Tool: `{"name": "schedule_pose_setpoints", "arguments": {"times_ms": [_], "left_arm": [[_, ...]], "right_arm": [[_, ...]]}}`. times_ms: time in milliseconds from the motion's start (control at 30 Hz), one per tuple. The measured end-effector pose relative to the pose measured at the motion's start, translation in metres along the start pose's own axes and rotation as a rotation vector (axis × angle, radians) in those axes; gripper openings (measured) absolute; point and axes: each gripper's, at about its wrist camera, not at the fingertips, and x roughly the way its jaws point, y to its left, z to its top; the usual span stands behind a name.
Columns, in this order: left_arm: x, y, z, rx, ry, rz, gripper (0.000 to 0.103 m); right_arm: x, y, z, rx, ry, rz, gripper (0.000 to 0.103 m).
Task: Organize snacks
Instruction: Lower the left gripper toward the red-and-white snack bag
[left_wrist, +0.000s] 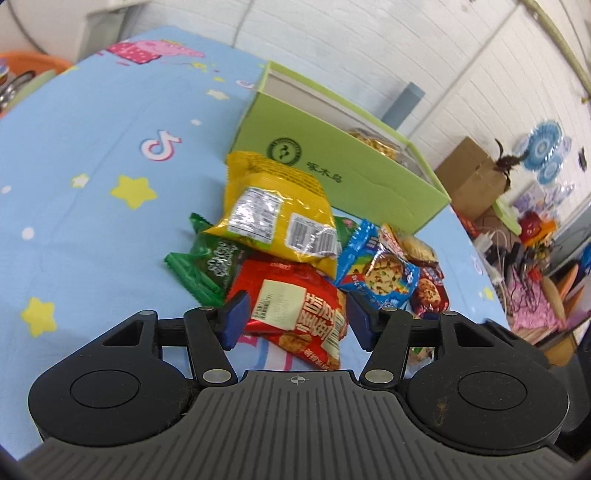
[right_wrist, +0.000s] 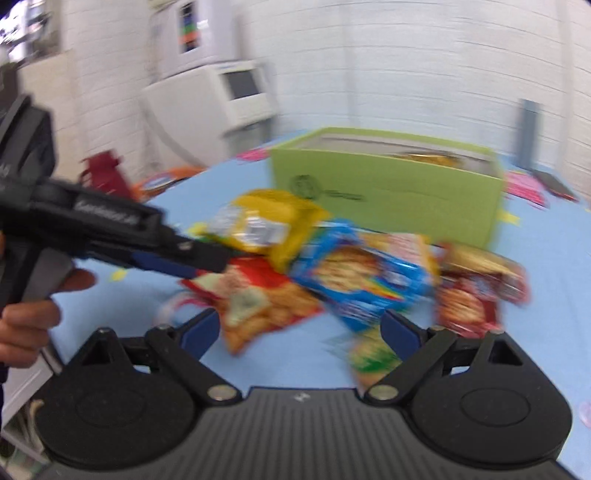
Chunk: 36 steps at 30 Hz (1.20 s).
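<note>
A pile of snack packets lies on the blue cartoon tablecloth (left_wrist: 92, 184) in front of an open green box (left_wrist: 332, 166) (right_wrist: 388, 192). The pile holds a yellow bag (left_wrist: 277, 218) (right_wrist: 269, 221), a green packet (left_wrist: 207, 266), a blue packet (left_wrist: 380, 277) (right_wrist: 365, 284), a dark red cookie packet (left_wrist: 428, 291) (right_wrist: 476, 295) and a red packet (left_wrist: 295, 310) (right_wrist: 258, 299). My left gripper (left_wrist: 298, 319) straddles the red packet, which lies flat; its pads do not visibly squeeze it. My right gripper (right_wrist: 301, 332) is open and empty just short of the pile. The right view is blurred.
A tray of snacks (left_wrist: 373, 142) sits inside the box. Beyond the table's right edge are a cardboard box (left_wrist: 469, 177) and clutter. An orange basin (left_wrist: 29, 62) stands far left. A person's hand (right_wrist: 29, 317) holds the left gripper's handle. A white appliance (right_wrist: 236, 92) stands behind.
</note>
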Motion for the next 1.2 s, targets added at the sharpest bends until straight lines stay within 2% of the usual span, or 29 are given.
{"name": "schedule_pose_setpoints", "arguments": {"times_ms": [133, 300, 467, 500, 700, 867, 1000, 1133, 1200], "left_arm": [[-0.014, 0.017, 0.005, -0.028, -0.041, 0.037, 0.044], [-0.012, 0.028, 0.006, -0.024, -0.021, 0.008, 0.044], [-0.004, 0.027, -0.001, -0.004, 0.004, -0.023, 0.045], [-0.003, 0.027, -0.002, -0.002, 0.006, -0.017, 0.048], [-0.009, 0.024, -0.010, 0.021, 0.000, -0.005, 0.051], [-0.019, 0.025, -0.011, 0.016, -0.019, -0.006, 0.053], [-0.015, 0.023, -0.005, 0.045, -0.025, 0.018, 0.054], [0.002, 0.025, 0.004, 0.041, 0.000, 0.023, 0.052], [0.010, 0.023, 0.007, 0.043, 0.019, 0.008, 0.050]], "right_arm": [[0.038, 0.024, 0.017, -0.100, 0.048, 0.068, 0.093], [0.071, 0.027, 0.029, -0.114, 0.101, 0.099, 0.093], [0.061, 0.035, 0.019, -0.088, 0.113, 0.102, 0.093], [0.056, 0.039, 0.017, -0.075, 0.112, 0.113, 0.093], [0.031, 0.055, 0.005, -0.044, 0.089, 0.178, 0.093], [0.022, 0.057, 0.002, -0.051, 0.070, 0.156, 0.093], [0.030, 0.048, 0.005, -0.090, 0.077, 0.065, 0.093], [0.038, 0.040, 0.001, -0.039, 0.092, 0.080, 0.093], [0.032, 0.040, -0.004, -0.011, 0.069, 0.052, 0.093]]}}
